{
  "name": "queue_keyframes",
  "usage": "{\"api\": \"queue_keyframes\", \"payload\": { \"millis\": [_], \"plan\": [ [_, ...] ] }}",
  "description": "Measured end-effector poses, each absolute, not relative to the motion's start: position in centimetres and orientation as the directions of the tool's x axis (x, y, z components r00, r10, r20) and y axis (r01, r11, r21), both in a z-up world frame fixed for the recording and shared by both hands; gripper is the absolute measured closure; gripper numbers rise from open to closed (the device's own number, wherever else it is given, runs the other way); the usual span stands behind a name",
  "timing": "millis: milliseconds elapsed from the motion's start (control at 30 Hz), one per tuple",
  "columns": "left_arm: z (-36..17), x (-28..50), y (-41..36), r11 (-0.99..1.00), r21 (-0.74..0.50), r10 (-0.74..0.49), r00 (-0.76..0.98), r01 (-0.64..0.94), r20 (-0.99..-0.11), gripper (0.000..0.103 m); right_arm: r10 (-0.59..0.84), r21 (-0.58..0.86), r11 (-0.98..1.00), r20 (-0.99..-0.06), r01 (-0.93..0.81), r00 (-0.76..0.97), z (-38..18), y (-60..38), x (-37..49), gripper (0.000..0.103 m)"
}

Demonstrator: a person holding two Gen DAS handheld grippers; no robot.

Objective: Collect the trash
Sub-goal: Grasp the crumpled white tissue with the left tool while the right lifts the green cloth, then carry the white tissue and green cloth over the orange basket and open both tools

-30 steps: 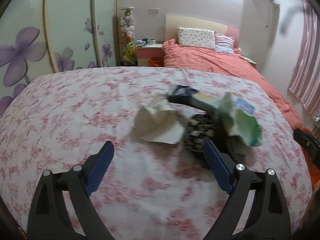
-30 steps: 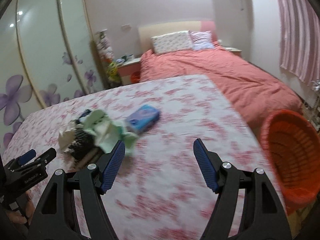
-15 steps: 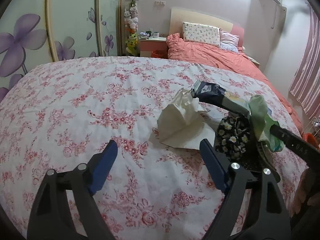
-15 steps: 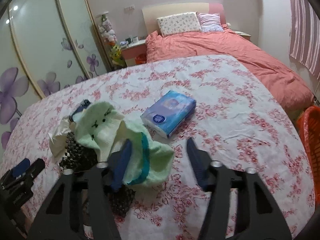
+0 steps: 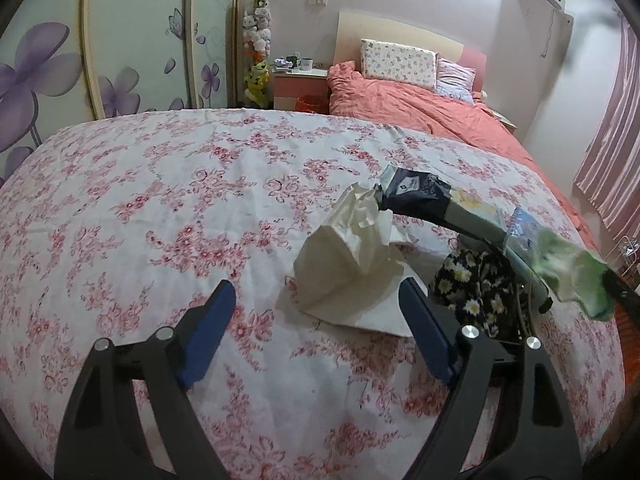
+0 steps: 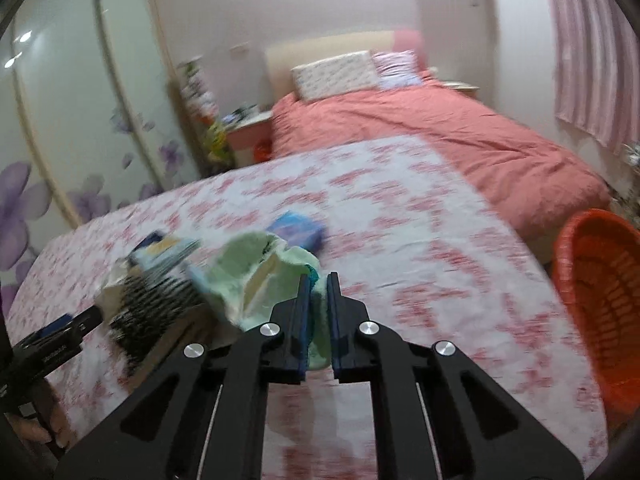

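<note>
Right tongs (image 6: 318, 280) are clenched on the pale green cloth with the teal edge (image 6: 260, 268), a fold of it pinched between the blue pads just above the pink-flowered white bedspread (image 6: 420, 240). The orange plastic basket (image 6: 600, 300) sits off to the right, well apart. Left tongs (image 5: 316, 300) hang released over the bedspread, nothing in them, the crumpled cream paper sheet (image 5: 352, 252) just ahead between the fingers, beside the black daisy-print fabric (image 5: 472, 280).
</note>
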State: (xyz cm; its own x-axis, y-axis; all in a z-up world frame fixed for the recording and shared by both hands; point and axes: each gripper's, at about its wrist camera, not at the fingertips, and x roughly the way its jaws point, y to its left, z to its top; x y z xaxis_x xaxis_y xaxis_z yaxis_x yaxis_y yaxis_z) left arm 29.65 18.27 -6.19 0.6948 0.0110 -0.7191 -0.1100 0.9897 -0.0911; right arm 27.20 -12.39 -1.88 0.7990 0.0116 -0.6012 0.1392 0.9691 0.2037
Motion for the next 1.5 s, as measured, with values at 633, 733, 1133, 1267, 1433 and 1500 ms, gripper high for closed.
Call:
{"api": "queue_keyframes", "payload": {
  "millis": [633, 733, 1133, 1267, 1433, 1500],
  "plan": [
    [-6.5, 32.5, 17.2, 0.991, -0.071, 0.023, 0.683, -0.109, -0.73, 0.02, 0.062, 0.203, 0.97, -0.731, 0.131, 0.679, -5.5, -13.9, 30.7, 0.037],
    [-6.7, 32.9, 17.2, 0.992, -0.07, 0.024, 0.68, -0.11, -0.733, 0.02, 0.068, 0.202, 0.971, -0.746, 0.127, 0.663, -5.8, -13.8, 31.0, 0.035],
    [-7.4, 35.1, 16.5, 0.992, -0.063, 0.02, 0.647, -0.105, -0.762, 0.032, 0.059, 0.162, 0.982, -0.759, 0.1, 0.649, -5.8, -12.9, 31.2, 0.034],
    [-7.6, 35.6, 16.8, 0.99, -0.076, 0.014, 0.634, -0.115, -0.773, 0.046, 0.049, 0.153, 0.983, -0.758, 0.105, 0.65, -5.8, -12.9, 31.3, 0.053],
    [-7.7, 35.3, 17.1, 0.991, -0.071, 0.014, 0.631, -0.11, -0.775, 0.059, 0.045, 0.161, 0.98, -0.757, 0.12, 0.652, -5.8, -13.7, 31.0, 0.078],
    [-7.5, 34.9, 17.3, 0.991, -0.062, 0.026, 0.636, -0.116, -0.771, 0.06, 0.05, 0.167, 0.979, -0.755, 0.119, 0.654, -5.8, -13.8, 30.7, 0.084]
  ]
}}
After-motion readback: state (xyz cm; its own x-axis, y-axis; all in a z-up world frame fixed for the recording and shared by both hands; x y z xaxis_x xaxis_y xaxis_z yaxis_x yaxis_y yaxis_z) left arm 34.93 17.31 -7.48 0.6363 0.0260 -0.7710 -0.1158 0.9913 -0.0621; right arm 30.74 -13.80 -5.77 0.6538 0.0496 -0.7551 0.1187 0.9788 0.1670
